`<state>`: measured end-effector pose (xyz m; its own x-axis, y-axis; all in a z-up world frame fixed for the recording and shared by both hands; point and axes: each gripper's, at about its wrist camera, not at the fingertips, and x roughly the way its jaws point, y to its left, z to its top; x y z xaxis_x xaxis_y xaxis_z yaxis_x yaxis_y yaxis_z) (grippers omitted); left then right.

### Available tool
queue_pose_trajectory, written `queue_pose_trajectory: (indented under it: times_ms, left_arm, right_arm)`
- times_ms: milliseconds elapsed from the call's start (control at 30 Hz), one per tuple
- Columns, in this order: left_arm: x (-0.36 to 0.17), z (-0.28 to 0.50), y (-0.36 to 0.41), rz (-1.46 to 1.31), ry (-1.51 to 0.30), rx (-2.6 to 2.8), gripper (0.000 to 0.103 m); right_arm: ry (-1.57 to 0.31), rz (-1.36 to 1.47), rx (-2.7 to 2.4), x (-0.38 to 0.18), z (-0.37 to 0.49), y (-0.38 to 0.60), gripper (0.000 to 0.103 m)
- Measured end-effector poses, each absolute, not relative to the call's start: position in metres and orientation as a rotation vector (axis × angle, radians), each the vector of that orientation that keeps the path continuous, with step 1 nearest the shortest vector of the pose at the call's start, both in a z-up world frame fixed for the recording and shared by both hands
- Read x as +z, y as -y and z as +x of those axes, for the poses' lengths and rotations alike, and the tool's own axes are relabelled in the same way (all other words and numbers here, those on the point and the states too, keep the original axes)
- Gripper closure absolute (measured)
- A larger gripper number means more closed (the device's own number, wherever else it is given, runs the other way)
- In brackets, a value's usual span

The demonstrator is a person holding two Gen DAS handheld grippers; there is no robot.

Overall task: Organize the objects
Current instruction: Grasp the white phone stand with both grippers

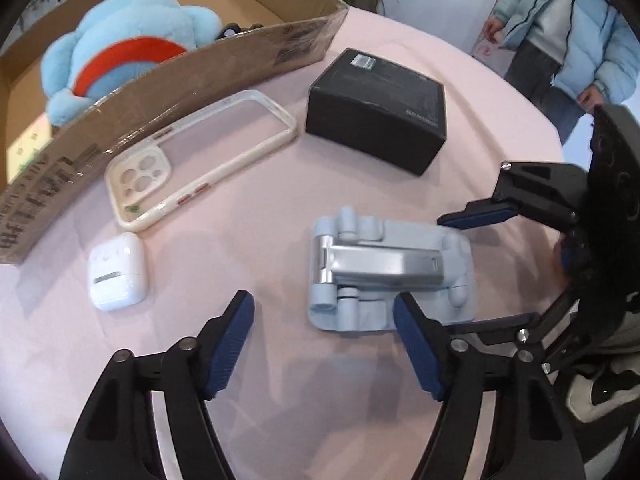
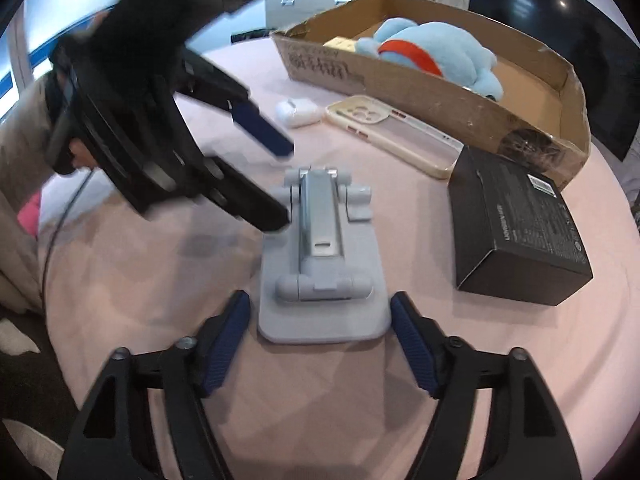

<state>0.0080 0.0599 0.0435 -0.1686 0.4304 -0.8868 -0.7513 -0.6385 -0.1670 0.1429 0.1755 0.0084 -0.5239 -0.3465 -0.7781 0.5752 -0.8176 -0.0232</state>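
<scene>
On the pink tablecloth (image 1: 280, 380), the folded grey phone stand (image 2: 322, 264) lies flat between both grippers, the right gripper (image 2: 320, 344) spread loosely around its near edge and the left gripper (image 1: 324, 340) parted beside it, likely readying a move into the cardboard box (image 2: 460, 92)

Both tools angle downward, left tool (image 1: 324, 344) and right tool (image 2: 320, 344) gaping, empty.
</scene>
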Motion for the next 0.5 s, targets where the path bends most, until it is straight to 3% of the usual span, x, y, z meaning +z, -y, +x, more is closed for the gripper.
queue_pose_trajectory:
  times_ms: [133, 333, 433, 500]
  left_arm:
    - [0.047, 0.013, -0.062, -1.275, -0.443, 1.867, 0.052]
    - [0.045, 0.013, -0.064, -1.252, -0.421, 1.772, 0.046]
    - [0.048, 0.008, -0.061, -1.243, -0.403, 1.781, 0.062]
    - [0.049, 0.007, -0.058, -1.238, -0.410, 1.777, 0.063]
  right_arm:
    - [-0.384, 1.106, -2.301, 0.008, 0.137, -0.176, 0.039]
    - [-0.415, 1.109, -2.273, 0.007, 0.133, -0.174, 0.039]
    - [-0.414, 1.108, -2.261, 0.008, 0.133, -0.174, 0.039]
    - [-0.419, 1.111, -2.252, 0.008, 0.133, -0.175, 0.039]
